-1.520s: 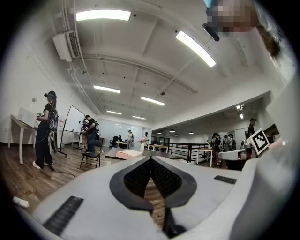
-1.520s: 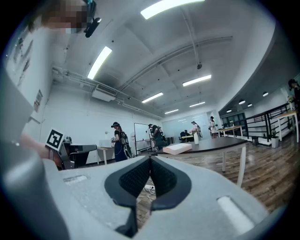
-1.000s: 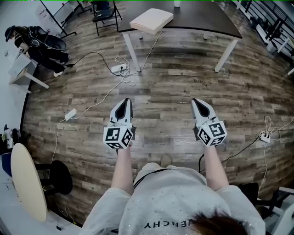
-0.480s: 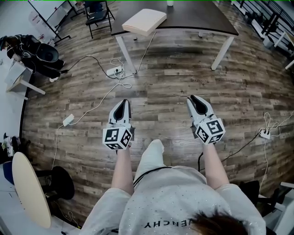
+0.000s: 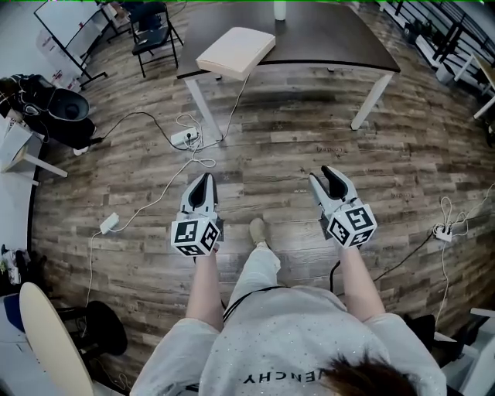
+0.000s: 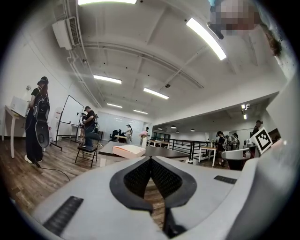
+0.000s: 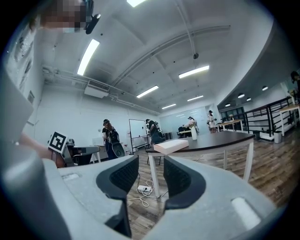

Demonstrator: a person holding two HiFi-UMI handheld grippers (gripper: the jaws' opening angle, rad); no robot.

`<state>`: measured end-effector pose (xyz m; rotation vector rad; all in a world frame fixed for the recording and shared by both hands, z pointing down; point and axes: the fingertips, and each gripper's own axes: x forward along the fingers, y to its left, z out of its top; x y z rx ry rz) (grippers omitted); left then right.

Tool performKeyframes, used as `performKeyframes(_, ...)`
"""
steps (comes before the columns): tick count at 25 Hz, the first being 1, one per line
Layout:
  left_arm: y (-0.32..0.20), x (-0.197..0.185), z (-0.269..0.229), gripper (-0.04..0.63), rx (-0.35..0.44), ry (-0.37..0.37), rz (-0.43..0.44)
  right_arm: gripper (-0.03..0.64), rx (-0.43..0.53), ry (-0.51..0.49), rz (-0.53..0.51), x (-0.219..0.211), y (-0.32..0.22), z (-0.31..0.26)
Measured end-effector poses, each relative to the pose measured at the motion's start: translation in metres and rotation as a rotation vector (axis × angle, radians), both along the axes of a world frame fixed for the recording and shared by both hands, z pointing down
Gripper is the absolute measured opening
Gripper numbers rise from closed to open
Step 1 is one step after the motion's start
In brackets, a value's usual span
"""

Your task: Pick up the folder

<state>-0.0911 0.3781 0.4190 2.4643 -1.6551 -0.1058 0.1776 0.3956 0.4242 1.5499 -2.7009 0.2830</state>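
The folder (image 5: 236,52) is a thick cream block lying on the near left corner of a dark table (image 5: 332,39), far ahead of both grippers. It also shows in the left gripper view as the folder (image 6: 129,150) and in the right gripper view as the folder (image 7: 171,145). My left gripper (image 5: 203,179) is held level over the wooden floor, its jaws meeting at the tip (image 6: 150,160), with nothing in them. My right gripper (image 5: 322,175) is beside it; its jaws (image 7: 151,164) have just been opening and stand apart with nothing between them.
A power strip (image 5: 183,138) with looped cables lies on the floor by the table's white leg (image 5: 198,104). A chair (image 5: 151,35) stands to the table's left and a white bottle (image 5: 279,9) stands on it. Another strip (image 5: 442,232) lies right. My foot (image 5: 257,230) is between the grippers.
The table and folder have come nearer in the head view as both grippers advanced over the floor. The right gripper's jaws have parted. A foot has stepped forward.
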Motion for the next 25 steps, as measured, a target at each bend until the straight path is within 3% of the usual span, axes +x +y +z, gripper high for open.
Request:
performKeyframes(12,-0.164,-0.041,0.021,-0.002,-0.064,0.007,0.008,0.259,-0.084,-0.020,0.023,-0.035,-0.162,0.022)
performKeyframes(25,-0.303,-0.065,0.045,-0.002,-0.084,0.030,0.032,0.281,-0.127,-0.048,0.030,-0.069,-0.301,0.047)
